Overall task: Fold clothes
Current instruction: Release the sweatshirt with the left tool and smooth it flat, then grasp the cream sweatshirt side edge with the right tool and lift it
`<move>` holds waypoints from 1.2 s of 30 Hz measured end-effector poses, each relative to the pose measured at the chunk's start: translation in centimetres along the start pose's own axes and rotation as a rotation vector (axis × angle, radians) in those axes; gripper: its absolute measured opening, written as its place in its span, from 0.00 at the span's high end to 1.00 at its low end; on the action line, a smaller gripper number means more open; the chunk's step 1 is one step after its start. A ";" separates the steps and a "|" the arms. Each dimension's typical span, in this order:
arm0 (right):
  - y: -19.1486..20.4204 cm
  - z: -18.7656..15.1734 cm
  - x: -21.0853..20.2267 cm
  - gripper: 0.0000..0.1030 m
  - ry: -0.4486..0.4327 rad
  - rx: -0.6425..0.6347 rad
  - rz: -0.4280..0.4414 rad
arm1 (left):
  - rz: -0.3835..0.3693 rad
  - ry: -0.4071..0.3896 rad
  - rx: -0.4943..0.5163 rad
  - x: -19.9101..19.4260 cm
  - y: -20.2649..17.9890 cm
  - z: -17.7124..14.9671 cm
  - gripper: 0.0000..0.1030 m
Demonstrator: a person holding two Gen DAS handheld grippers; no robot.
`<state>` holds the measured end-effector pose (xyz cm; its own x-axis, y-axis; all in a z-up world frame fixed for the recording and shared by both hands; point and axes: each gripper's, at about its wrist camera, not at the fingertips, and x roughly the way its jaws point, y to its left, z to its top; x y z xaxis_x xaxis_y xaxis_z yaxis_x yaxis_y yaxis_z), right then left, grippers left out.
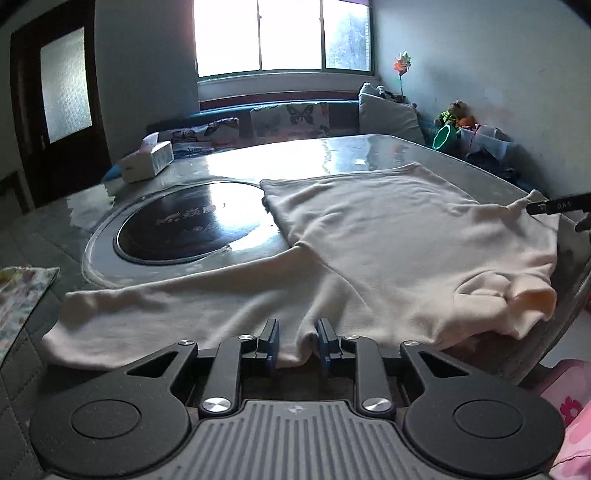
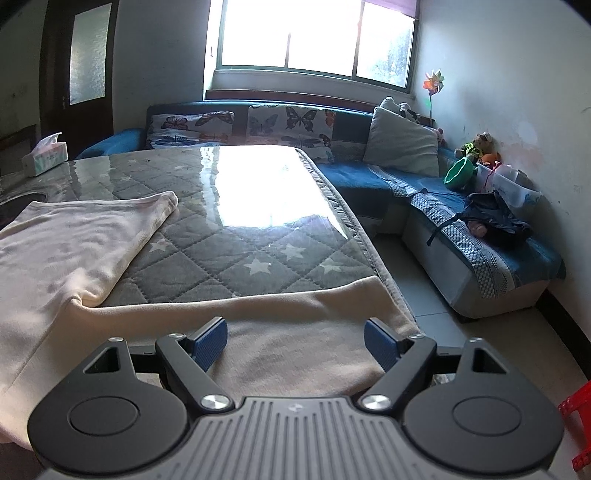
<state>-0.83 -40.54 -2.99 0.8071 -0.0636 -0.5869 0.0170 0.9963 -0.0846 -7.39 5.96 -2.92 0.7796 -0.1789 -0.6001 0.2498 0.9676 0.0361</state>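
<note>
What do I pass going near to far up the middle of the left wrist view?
left gripper → cream garment → glossy table → butterfly cushions → window.

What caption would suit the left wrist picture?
Left tool with a fold of the cream garment between its narrow-set pads, on a table under a bright window.
</note>
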 end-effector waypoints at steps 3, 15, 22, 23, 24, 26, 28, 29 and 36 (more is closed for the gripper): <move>-0.1 -0.2 -0.2 0.19 0.001 0.005 0.008 | -0.009 0.008 -0.003 -0.1 0.2 0.0 0.71; -2.6 -1.4 -0.9 0.19 0.020 0.088 -0.011 | -0.104 -0.063 -0.051 -1.1 -0.4 3.3 0.65; -4.8 -1.7 -0.8 0.25 0.028 0.157 -0.063 | -0.222 -0.072 0.002 0.8 -3.9 4.9 0.61; -5.2 -1.7 -0.7 0.26 0.030 0.172 -0.059 | -0.241 -0.074 0.010 1.0 -4.5 5.1 0.60; -5.4 -1.7 -0.6 0.28 0.031 0.188 -0.054 | -0.256 -0.074 0.015 1.3 -5.0 5.2 0.60; -5.7 -1.6 -0.5 0.38 0.030 0.209 -0.051 | -0.288 -0.073 0.023 1.7 -6.2 5.5 0.60; -6.0 -1.4 -0.4 0.45 0.028 0.229 -0.053 | -0.314 -0.078 0.032 2.0 -7.1 5.8 0.57; -6.1 -1.4 -0.3 0.47 0.028 0.236 -0.057 | -0.326 -0.083 0.037 2.1 -7.6 6.0 0.56; -6.5 -1.4 -0.1 0.85 0.002 0.271 -0.084 | -0.394 -0.071 0.096 3.0 -10.3 6.4 0.54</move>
<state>-1.86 -47.11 -3.52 0.7951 -0.1467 -0.5884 0.2413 0.9667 0.0850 -3.97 -5.70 0.02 0.6505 -0.5475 -0.5263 0.5872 0.8021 -0.1087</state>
